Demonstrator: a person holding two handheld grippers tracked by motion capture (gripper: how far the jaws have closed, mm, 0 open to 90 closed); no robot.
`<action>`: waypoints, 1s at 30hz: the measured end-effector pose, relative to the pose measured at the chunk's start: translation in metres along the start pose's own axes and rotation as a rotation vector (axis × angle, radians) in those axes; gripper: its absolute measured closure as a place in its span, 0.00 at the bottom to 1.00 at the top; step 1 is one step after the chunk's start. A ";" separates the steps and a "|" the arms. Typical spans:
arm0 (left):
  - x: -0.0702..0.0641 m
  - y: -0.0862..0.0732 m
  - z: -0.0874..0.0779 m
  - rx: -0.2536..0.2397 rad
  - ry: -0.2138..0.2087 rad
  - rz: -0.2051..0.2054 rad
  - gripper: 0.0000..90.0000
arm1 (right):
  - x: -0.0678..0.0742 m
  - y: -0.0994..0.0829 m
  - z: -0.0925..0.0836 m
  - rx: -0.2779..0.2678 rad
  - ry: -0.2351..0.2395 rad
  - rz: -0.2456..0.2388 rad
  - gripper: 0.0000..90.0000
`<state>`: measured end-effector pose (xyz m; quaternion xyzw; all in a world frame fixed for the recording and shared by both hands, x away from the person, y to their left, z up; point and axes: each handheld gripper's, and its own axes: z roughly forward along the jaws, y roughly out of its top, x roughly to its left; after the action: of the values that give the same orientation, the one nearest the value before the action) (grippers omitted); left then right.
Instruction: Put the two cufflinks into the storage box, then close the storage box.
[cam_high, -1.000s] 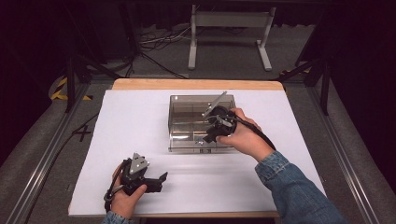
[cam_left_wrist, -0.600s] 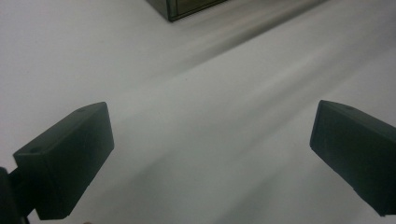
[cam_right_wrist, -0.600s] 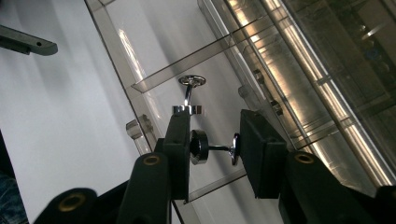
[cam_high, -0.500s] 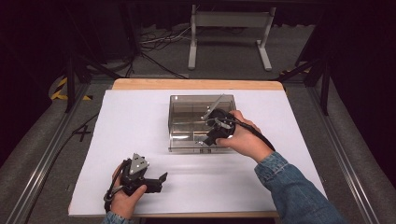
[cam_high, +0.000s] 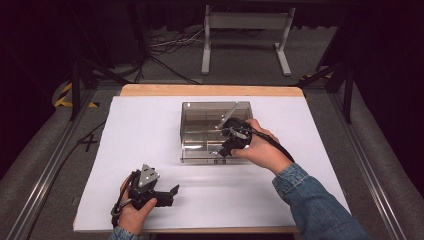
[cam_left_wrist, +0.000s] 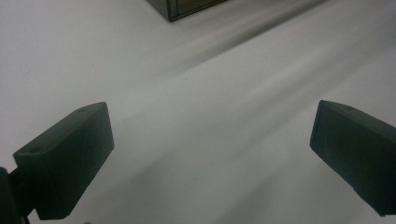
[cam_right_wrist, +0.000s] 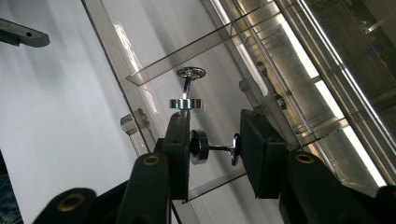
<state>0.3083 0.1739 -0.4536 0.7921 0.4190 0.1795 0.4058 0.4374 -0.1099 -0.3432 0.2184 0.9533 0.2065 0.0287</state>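
A clear, smoke-tinted acrylic box (cam_high: 200, 131) stands at the middle of the white table (cam_high: 145, 135). One thin clear panel of it (cam_high: 235, 111) slants up at the box's right end. My right gripper (cam_high: 223, 147) reaches into the box's near right corner. In the right gripper view its jaws (cam_right_wrist: 215, 131) are shut on a small chrome knob (cam_right_wrist: 201, 147) fixed to a clear panel (cam_right_wrist: 201, 44); the knob's mirror image shows just above it. My left gripper (cam_high: 172, 195) rests near the table's front left, open (cam_left_wrist: 210, 121) over bare white surface, a corner of the box (cam_left_wrist: 187, 7) far ahead.
The table's wooden edge (cam_high: 210, 90) runs along the far side. A grey metal stand (cam_high: 245, 30) and cables (cam_high: 170, 45) are on the floor behind it. Metal rails (cam_high: 45, 170) flank the table left and right.
The right hand and gripper have crept slightly toward the near side with the knob held. The left gripper has not moved.
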 end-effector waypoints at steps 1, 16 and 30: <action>0.000 0.000 0.000 0.000 0.000 0.000 0.00 | 0.000 0.000 0.000 -0.001 0.001 -0.002 0.72; -0.001 0.001 0.001 0.004 -0.001 0.007 0.00 | 0.008 -0.007 -0.017 -0.063 0.004 -0.017 0.80; -0.002 0.002 0.003 0.001 -0.006 0.008 0.00 | 0.029 -0.029 -0.039 -0.133 0.046 -0.087 1.00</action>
<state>0.3107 0.1702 -0.4538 0.7946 0.4146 0.1785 0.4061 0.3935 -0.1365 -0.3184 0.1696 0.9465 0.2730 0.0301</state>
